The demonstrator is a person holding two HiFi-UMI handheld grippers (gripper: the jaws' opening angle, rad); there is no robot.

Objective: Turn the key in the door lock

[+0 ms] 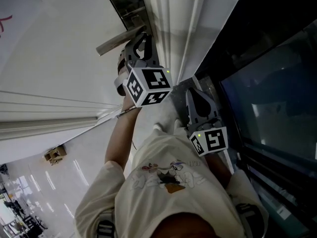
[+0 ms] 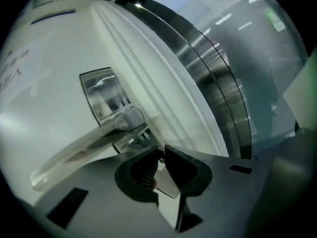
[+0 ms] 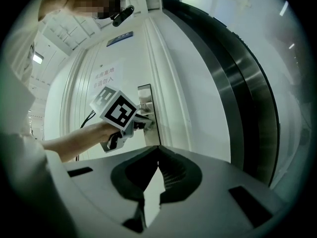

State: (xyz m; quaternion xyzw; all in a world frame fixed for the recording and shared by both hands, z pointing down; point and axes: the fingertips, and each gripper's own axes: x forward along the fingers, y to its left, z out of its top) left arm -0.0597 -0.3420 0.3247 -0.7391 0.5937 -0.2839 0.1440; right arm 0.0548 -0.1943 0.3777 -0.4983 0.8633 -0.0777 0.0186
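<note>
The white door (image 1: pixel 59 48) carries a steel lock plate (image 2: pixel 105 94) with a lever handle (image 2: pixel 79 150) that sticks out below it. My left gripper (image 2: pixel 161 155) sits just under the handle, against the plate, with its jaws nearly together on a small pale key (image 2: pixel 160 163) at their tips. In the head view the left gripper (image 1: pixel 142 44) is up at the handle (image 1: pixel 118 42). In the right gripper view the left gripper (image 3: pixel 147 123) meets the plate (image 3: pixel 145 95). My right gripper (image 3: pixel 157 151) hangs back from the door, shut and empty, and shows lower right in the head view (image 1: pixel 194 95).
A white door frame (image 1: pixel 183 24) runs beside the lock, and past it a dark metal and glass panel (image 1: pixel 267 93). A printed notice (image 3: pixel 105 76) is stuck on the door above the handle. Far below left lies a shiny floor (image 1: pixel 29 182).
</note>
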